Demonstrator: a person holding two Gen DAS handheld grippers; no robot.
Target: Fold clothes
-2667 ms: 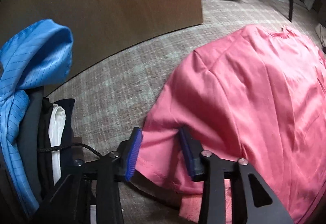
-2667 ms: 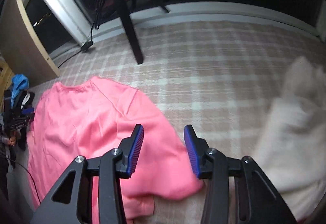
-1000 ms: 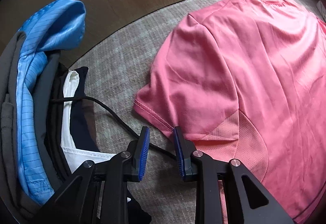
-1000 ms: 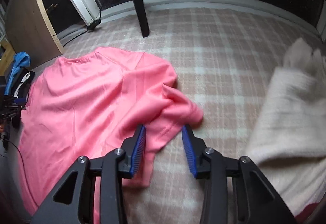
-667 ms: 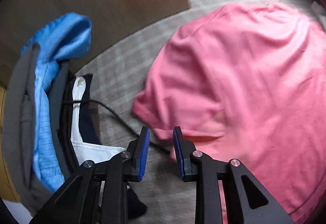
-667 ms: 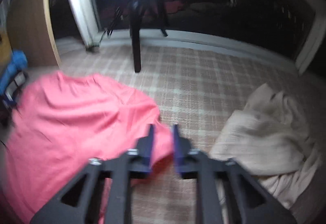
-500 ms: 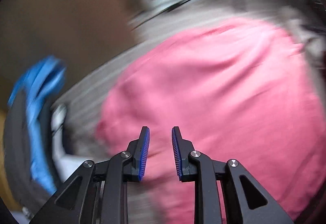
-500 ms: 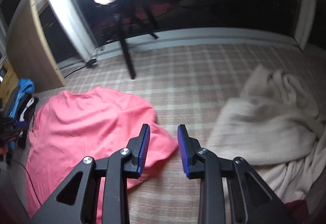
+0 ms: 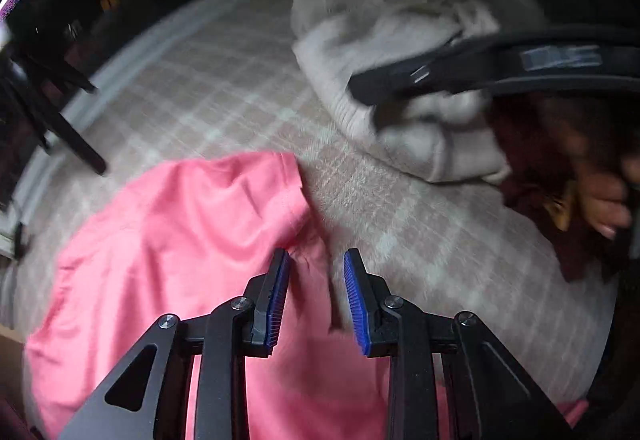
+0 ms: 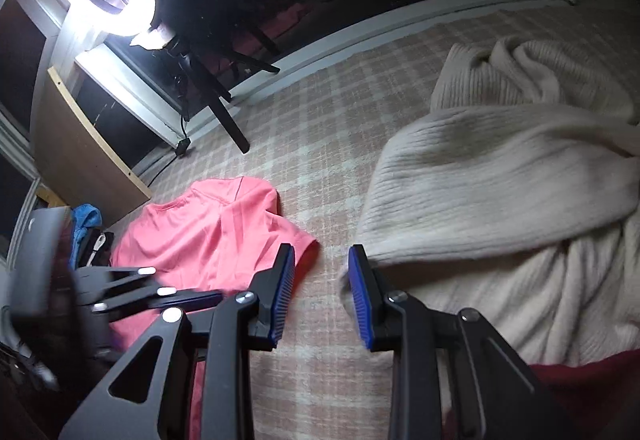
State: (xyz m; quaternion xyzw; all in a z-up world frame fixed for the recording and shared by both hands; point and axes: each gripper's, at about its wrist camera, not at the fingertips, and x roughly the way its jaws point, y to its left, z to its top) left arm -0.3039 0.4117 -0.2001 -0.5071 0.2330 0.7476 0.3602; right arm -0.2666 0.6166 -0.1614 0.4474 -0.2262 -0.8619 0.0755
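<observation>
you are hovering your left hand-held gripper (image 9: 314, 292) over the right sleeve of the pink cotton t-shirt (image 9: 180, 240), which is lying flat on the checked carpet (image 10: 320, 143); its narrow jaws are opening, empty. your right hand-held gripper (image 10: 320, 296), narrow and empty, is hanging just short of the cream knitted sweater (image 10: 500, 179).
</observation>
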